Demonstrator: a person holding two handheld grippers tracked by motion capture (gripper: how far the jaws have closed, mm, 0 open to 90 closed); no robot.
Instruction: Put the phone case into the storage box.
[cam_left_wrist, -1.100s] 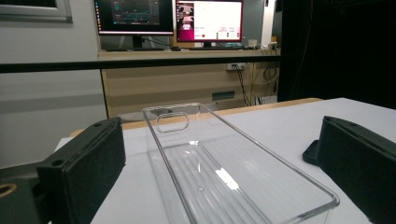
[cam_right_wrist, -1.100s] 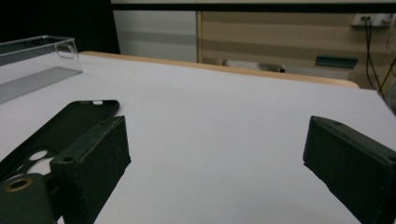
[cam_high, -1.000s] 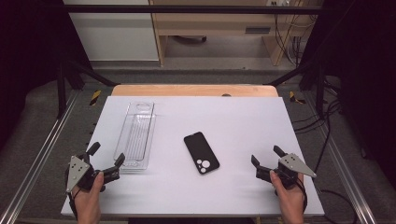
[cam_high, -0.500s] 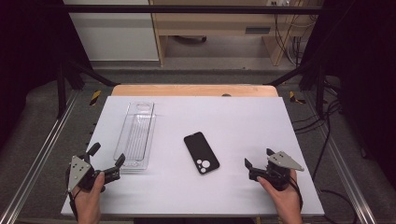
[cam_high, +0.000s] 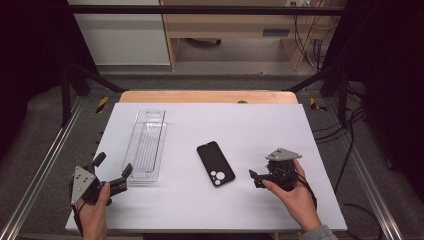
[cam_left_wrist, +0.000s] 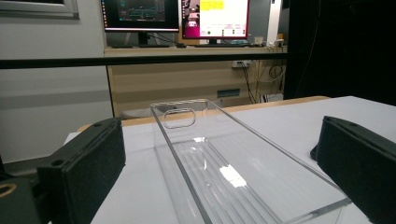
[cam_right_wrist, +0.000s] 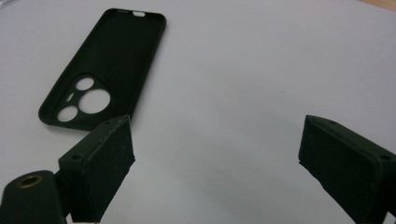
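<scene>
A black phone case (cam_high: 215, 163) lies open side up, with its camera cut-outs toward me, at the middle of the white table (cam_high: 260, 125). My right gripper (cam_high: 254, 179) is open just right of it, low over the table and pointing left. In the right gripper view the phone case (cam_right_wrist: 121, 51) lies ahead to the left of the right gripper (cam_right_wrist: 219, 149), with bare table between the jaws. A clear plastic tray (cam_high: 146, 146) lies lengthwise at left. My left gripper (cam_high: 114, 165) stands open at the tray's near end. In the left gripper view the tray (cam_left_wrist: 187, 116) runs away from the left gripper (cam_left_wrist: 222, 140).
A wooden board (cam_high: 207, 96) lines the table's far edge. Metal rails (cam_high: 47, 160) run along both sides, and cables (cam_high: 350, 125) hang at the right. Beyond the table stand a wooden desk (cam_high: 225, 30) and, in the left gripper view, monitors (cam_left_wrist: 177, 16).
My right gripper has moved left toward the phone case and turned its jaws to face it. The left gripper, the tray and the phone case have not moved.
</scene>
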